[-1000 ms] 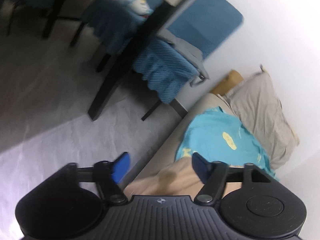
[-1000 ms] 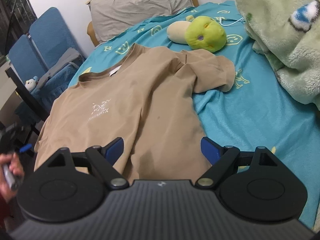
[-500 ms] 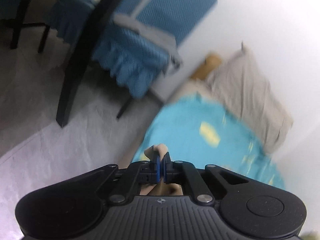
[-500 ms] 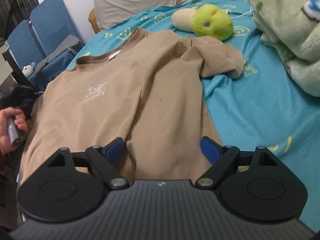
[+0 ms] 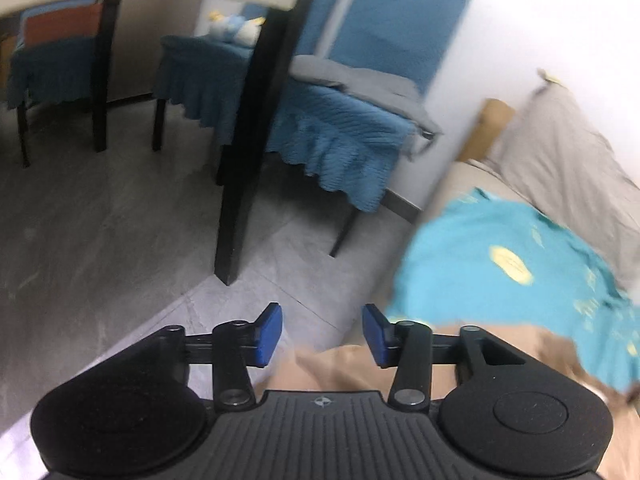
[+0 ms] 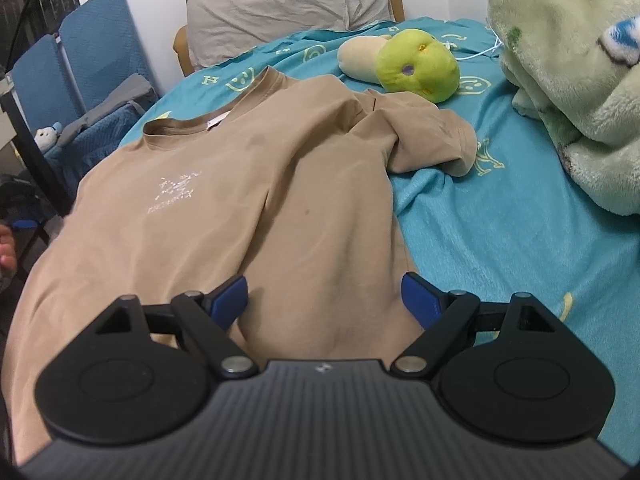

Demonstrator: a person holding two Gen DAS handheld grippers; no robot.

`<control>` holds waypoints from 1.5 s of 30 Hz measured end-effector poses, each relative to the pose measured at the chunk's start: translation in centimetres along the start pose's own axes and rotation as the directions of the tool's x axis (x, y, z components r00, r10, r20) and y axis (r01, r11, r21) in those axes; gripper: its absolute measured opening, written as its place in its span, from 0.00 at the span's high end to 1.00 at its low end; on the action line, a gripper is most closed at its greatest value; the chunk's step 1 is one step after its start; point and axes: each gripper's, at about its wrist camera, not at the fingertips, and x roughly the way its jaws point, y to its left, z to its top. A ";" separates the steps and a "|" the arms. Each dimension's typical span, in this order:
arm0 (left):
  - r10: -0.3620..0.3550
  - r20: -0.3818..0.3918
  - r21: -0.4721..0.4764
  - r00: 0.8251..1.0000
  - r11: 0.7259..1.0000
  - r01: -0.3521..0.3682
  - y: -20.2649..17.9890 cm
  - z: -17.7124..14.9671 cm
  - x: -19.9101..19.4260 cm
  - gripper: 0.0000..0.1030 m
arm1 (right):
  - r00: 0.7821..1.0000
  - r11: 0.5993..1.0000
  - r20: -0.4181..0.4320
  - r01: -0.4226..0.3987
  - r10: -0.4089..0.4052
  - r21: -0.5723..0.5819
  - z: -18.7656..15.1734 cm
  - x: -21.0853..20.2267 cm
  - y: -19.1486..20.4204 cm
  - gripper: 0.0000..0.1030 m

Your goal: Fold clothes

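Tan shirt (image 6: 248, 184) overhangs bed edge – both grippers gape, holding nothing.

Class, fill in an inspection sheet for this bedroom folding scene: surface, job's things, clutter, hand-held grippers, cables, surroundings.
Surface: bed sheet, teal, yellow prints.
Job's things: tan T-shirt spread front up, one sleeve crumpled, its far edge hanging over the bed's side.
Clutter: green plush toy, fleece blanket, pillow.
Grippers: left hand-held gripper open, empty; right hand-held gripper open above the shirt's hem.
Cables: thin white cord beside the blanket.
Surroundings: blue chairs, dark table leg, grey floor.
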 end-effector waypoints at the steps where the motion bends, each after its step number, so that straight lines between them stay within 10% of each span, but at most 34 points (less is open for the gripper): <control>1: -0.014 -0.007 0.023 1.000 1.000 0.014 -0.2 -0.3 -1.4 0.35 | 1.000 1.000 0.003 -0.001 0.001 -0.003 0.0 -0.1 0.0 0.17; 8: -0.115 0.086 0.234 0.990 0.968 0.092 -4.3 -5.9 -16.0 0.18 | 0.997 0.996 0.072 -0.022 0.029 -0.092 0.2 -2.0 1.0 0.17; 20: -0.260 0.078 0.332 0.962 0.917 0.221 -4.9 -16.9 -32.2 0.01 | 0.982 0.990 0.150 -0.096 0.112 -0.108 0.8 -8.4 0.8 0.17; 29: -0.203 -0.208 0.129 0.957 0.964 0.233 -0.6 -19.8 -30.1 0.02 | 0.994 0.989 -0.030 -0.097 0.101 0.112 0.7 -9.7 -3.2 0.24; 45: -0.134 -0.232 0.222 0.963 0.957 0.187 -0.6 -19.3 -26.6 0.02 | 0.949 0.987 -0.296 0.140 -0.109 0.085 -3.6 -10.1 -3.8 0.26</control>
